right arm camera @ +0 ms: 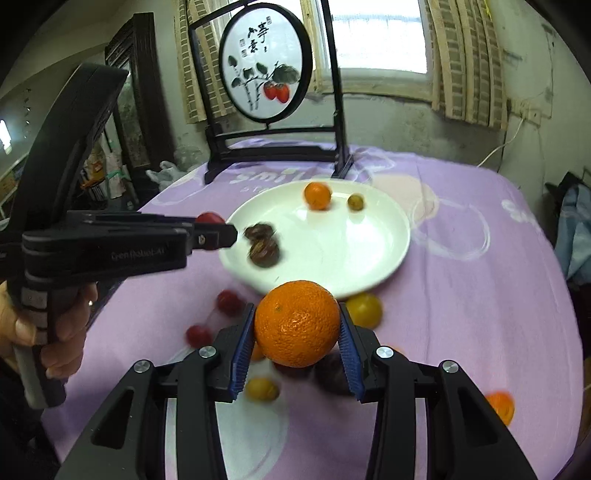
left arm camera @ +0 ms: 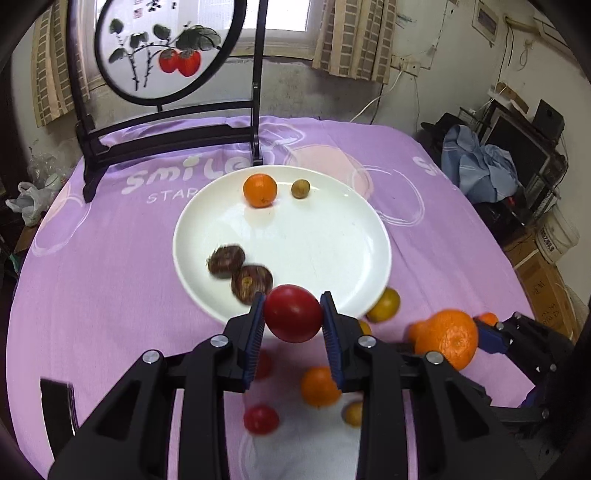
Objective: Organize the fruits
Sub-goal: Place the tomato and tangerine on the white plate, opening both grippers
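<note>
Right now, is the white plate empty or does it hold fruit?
It holds fruit: one orange, a small green fruit and two brown ones lie on the plate.

We're looking across a table draped in a purple cloth point(left arm camera: 110, 236) printed with white lettering and pale circles. At its far edge stands a dark wooden screen point(right arm camera: 266, 66), its round panel painted with red persimmons and calligraphy. Behind it daylight pours through a window point(right arm camera: 376, 33) flanked by beige checked curtains point(right arm camera: 465, 62). The wall point(left arm camera: 424, 44) is pale and scuffed, cables trailing down it. Off to the right we see a blue cloth point(left arm camera: 480, 166) heaped near dark shelving and cardboard boxes point(left arm camera: 543, 280).
</note>
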Tool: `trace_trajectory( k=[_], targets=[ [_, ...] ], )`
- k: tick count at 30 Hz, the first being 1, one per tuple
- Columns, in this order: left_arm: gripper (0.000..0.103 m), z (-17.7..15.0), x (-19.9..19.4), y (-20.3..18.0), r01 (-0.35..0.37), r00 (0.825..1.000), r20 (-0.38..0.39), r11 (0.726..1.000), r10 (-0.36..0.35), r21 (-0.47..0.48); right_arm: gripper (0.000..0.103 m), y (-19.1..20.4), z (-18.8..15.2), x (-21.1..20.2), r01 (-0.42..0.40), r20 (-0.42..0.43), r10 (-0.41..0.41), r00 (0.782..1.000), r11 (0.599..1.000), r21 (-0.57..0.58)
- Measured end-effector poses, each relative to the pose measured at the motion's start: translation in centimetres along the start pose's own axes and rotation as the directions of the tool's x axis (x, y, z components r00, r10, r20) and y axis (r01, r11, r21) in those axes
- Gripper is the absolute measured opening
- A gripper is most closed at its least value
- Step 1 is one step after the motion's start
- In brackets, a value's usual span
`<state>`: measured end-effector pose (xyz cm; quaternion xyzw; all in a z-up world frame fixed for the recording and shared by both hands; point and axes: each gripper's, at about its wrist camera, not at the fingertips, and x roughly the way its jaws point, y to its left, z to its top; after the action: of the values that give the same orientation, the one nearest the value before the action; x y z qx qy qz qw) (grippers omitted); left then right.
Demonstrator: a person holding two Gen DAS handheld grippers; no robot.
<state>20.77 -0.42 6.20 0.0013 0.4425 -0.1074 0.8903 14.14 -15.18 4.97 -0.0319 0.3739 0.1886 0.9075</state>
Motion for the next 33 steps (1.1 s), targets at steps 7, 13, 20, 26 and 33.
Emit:
trace_trajectory(
  k=[7, 13, 20, 26, 33],
  targets=[
    [0.030, 3.4, 6.7, 1.3, -0.044, 0.996, -0.074, 0.997, 0.039, -0.062, 0.044, -1.1, 1.8, 7.0, 0.011, -0.105, -0.004, 0.994, 0.998, 0.059],
    [0.049, 4.2, 10.5, 1.7, -0.115, 0.986, -0.129, 0.990, 0.104, -0.077, 0.045, -1.5, 1.5, 8.9, 0.018, -0.117, -0.006, 0.993, 0.995, 0.098],
    [0.071, 2.1, 6.5, 0.7, -0.130, 0.989, -0.073, 0.991, 0.127, -0.034, 0.064, -2.6, 0.6, 5.8, 0.012, -0.063, -0.002, 0.998, 0.987, 0.159],
    [0.086, -1.2, 0.0, 0.7, -0.114, 0.994, -0.005, 0.994, 0.114, -0.005, 0.065, -3.0, -3.3, -1.6, -0.013, 0.014, 0.011, 1.000, 0.987, 0.157],
    [0.090, -7.4, -5.0, 0.4, -0.167, 0.984, 0.067, 0.986, 0.166, 0.012, 0.066, -4.6, -9.2, -6.8, 0.024, 0.000, -0.024, 1.000, 0.980, 0.200]
  ],
)
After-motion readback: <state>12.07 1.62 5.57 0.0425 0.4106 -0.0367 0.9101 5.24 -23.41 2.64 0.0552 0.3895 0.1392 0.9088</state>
